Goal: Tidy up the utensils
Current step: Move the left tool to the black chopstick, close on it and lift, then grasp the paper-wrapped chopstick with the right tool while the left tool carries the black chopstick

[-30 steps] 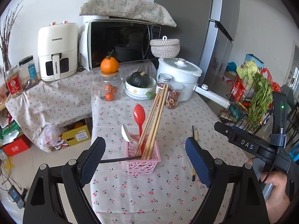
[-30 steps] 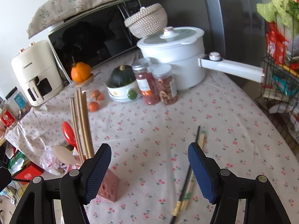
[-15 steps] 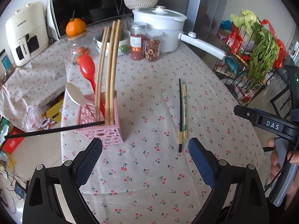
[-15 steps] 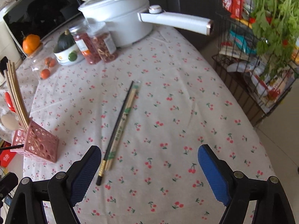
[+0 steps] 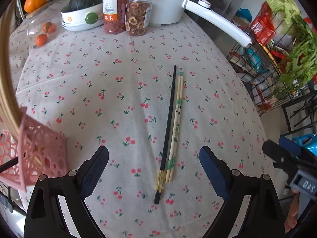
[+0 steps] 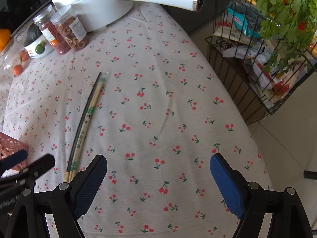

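Left gripper (image 5: 154, 158) closing from wide, nothing pinched, poised over black chopstick (image 5: 168, 127) and wrapped bamboo chopsticks (image 5: 176, 127) lying together on cherry tablecloth (image 5: 99, 79). Right gripper (image 6: 158, 170) wide, empty. Pink basket (image 5: 39, 154) near left.

Matt cloth tablecloth (image 5: 111, 91); wooden chopsticks (image 5: 175, 127).

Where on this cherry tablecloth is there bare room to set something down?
Two free patches: the cloth between the pink lattice basket and the black chopstick lying beside the wrapped bamboo pair, and the wide stretch from those chopsticks to the table's edge by the wire rack. The far end is crowded with jars and the white pot.
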Motion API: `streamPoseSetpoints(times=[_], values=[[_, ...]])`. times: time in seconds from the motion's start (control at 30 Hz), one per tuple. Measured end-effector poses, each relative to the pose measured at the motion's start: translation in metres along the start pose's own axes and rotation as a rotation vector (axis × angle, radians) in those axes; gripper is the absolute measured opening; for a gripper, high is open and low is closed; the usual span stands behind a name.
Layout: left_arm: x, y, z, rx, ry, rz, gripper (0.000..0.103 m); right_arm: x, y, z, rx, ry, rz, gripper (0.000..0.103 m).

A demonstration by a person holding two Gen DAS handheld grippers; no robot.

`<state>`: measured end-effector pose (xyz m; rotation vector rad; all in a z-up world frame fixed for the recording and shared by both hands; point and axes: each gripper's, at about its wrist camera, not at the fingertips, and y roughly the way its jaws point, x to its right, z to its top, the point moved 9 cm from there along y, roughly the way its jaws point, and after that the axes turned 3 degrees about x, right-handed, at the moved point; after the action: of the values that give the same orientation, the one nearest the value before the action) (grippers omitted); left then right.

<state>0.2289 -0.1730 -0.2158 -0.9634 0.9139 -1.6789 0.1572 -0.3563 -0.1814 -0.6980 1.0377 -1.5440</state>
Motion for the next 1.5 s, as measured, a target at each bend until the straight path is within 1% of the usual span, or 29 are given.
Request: streamPoseSetpoints(times=[0.03,0.1,0.13,0.2,0.23,0.27,0.3,0.4,0.53,0.87,0.9,0.97,1.07,1.2,1.37,1.5], values=[[0.000,0.007,0.006,0.001,-0.003,0.005,0.089,0.001,0.003,0.000,-0.008,-0.010,-0.005,0.089],[0.002,0.022,0.018,-0.005,-0.005,-0.002,0.074,0.003,0.007,0.001,-0.016,-0.027,-0.010,0.089],[0.003,0.028,0.022,-0.011,-0.008,-0.007,0.070,0.004,0.008,0.001,-0.020,-0.033,-0.013,0.089],[0.007,0.039,0.031,-0.025,-0.009,-0.021,0.049,0.003,0.011,0.002,-0.024,-0.047,-0.014,0.089],[0.009,0.044,0.034,-0.031,-0.004,-0.028,0.043,0.003,0.011,0.003,-0.024,-0.054,-0.014,0.089],[0.012,0.049,0.038,-0.036,0.005,-0.029,0.031,0.002,0.012,0.003,-0.023,-0.062,-0.016,0.089],[0.014,0.054,0.041,-0.039,0.016,-0.025,0.023,0.002,0.012,0.004,-0.020,-0.069,-0.019,0.089],[0.023,0.063,0.045,-0.049,0.051,-0.010,0.016,0.002,0.013,0.007,-0.012,-0.088,-0.030,0.089],[0.029,0.073,0.045,-0.067,0.103,0.038,0.014,0.003,0.014,0.008,-0.013,-0.089,-0.031,0.089],[0.034,0.082,0.054,-0.079,0.145,0.123,0.013,0.005,0.016,0.006,-0.024,-0.079,-0.029,0.089],[0.033,0.081,0.053,-0.084,0.152,0.132,0.006,0.004,0.017,0.006,-0.027,-0.078,-0.027,0.089],[0.031,0.076,0.051,-0.080,0.170,0.146,0.006,0.004,0.018,0.005,-0.030,-0.073,-0.025,0.089],[0.026,0.056,0.049,-0.050,0.195,0.148,0.005,0.001,0.018,0.006,-0.027,-0.074,-0.025,0.089],[0.015,0.019,0.040,-0.003,0.193,0.115,0.005,-0.005,0.019,0.007,-0.028,-0.080,-0.025,0.089],[0.010,-0.034,0.016,0.069,0.215,0.070,0.005,-0.016,0.024,0.007,-0.041,-0.065,0.001,0.089],[0.002,-0.072,-0.001,0.119,0.212,0.033,0.005,-0.029,0.028,0.008,-0.044,-0.059,0.018,0.089]])
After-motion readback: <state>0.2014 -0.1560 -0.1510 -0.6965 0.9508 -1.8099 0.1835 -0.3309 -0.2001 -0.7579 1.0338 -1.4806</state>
